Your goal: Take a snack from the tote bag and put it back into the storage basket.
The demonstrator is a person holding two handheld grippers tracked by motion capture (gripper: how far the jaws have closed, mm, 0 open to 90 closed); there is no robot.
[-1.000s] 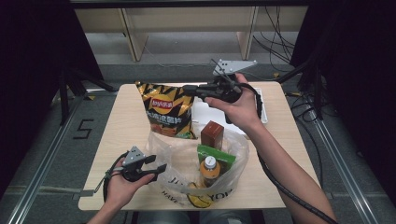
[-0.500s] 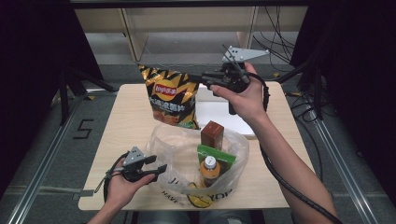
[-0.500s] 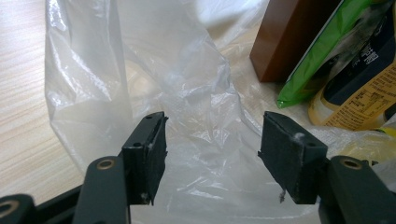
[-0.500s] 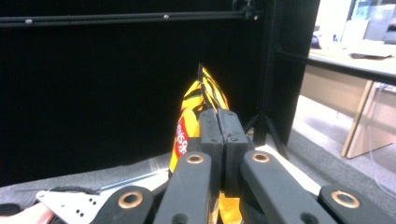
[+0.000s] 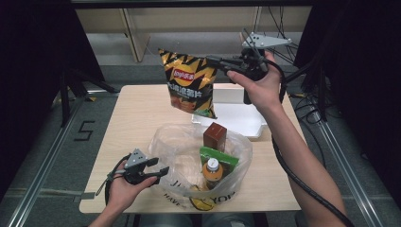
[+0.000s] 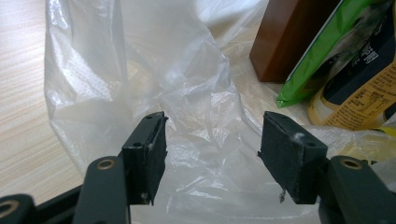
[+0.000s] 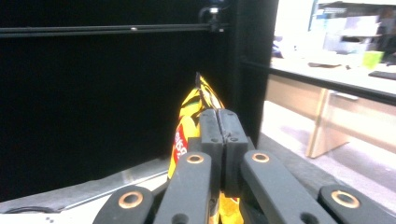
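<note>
We hold the chip bag [image 5: 190, 85] by its top edge in the right hand-held gripper [image 5: 218, 60], jaws fully closed on it, so it hangs below and left of that gripper, above the tabletop [image 5: 137, 118]. The left hand-held gripper [image 5: 158, 166] sits wide open, gripping nothing, its jaws just beside the plastic bag [image 5: 182, 142]. We judge the thin pinch could slip, or the slack mouth could fold shut and block the chips, crushing them against the brown box [image 5: 214, 136].

A light wooden table [image 5: 137, 113] carries a plastic bag [image 5: 177, 142] and white box [image 5: 239, 118].
</note>
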